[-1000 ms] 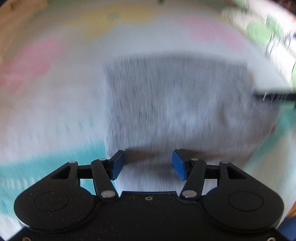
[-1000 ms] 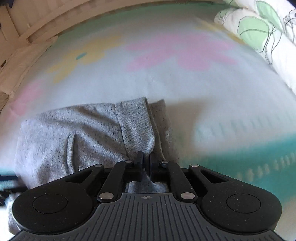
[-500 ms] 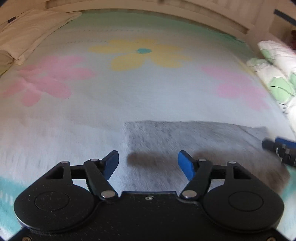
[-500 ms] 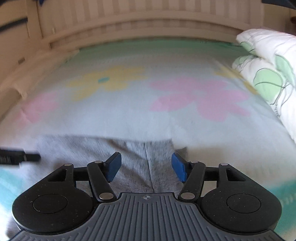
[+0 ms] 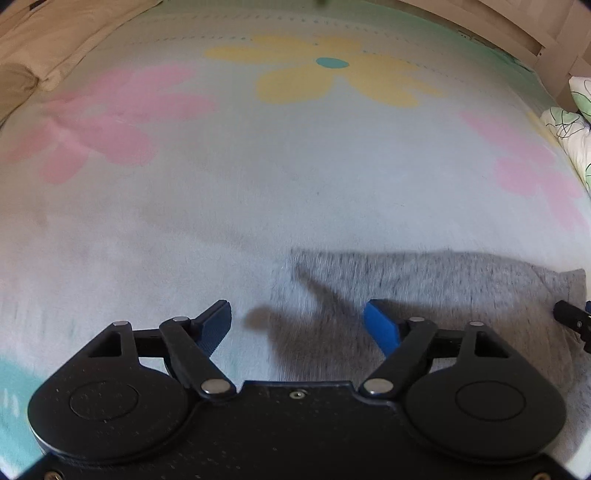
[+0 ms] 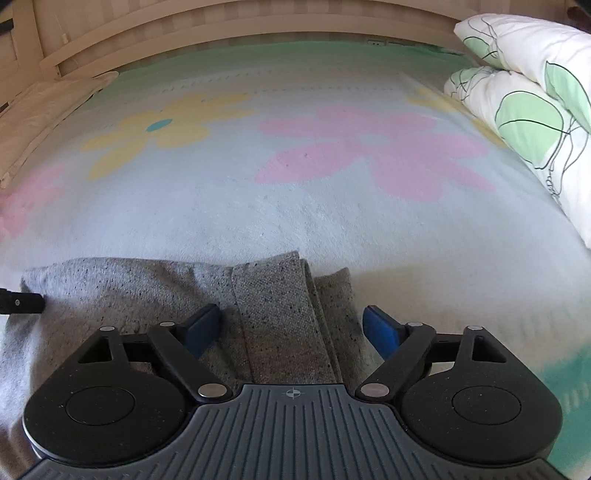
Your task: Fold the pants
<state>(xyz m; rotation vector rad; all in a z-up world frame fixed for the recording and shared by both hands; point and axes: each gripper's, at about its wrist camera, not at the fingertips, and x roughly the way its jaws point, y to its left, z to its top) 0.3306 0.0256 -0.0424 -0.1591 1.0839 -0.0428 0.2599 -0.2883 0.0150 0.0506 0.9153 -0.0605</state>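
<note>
Blanket (image 6: 332, 221) is covering the whole bed, pale with pink and yellow flowers plus a teal band along the near edge. Pants (image 6: 273, 317), grey and speckled, are lying folded on it. In the right wrist view they are sitting between and just ahead of the jaws, with a stacked fold edge running forward between the fingers. Right gripper (image 6: 291, 325) is hovering with jaws wide apart, holding nothing. Left gripper (image 5: 297, 325) is also gaping, empty; in its view the pants (image 5: 443, 280) are spreading from between the jaws out past the right finger, while the left finger is hanging over bare blanket (image 5: 258, 166). Gripper shadow is falling on the cloth between the jaws. Pillows (image 6: 524, 103), white with green leaf print, are piling up far ahead to the right of the right jaws. Wooden bed frame (image 6: 221, 22) is running across the far end. Beige bedding (image 5: 55, 40) is bunching far ahead left of the left jaws. Left view is slightly blurred.
</note>
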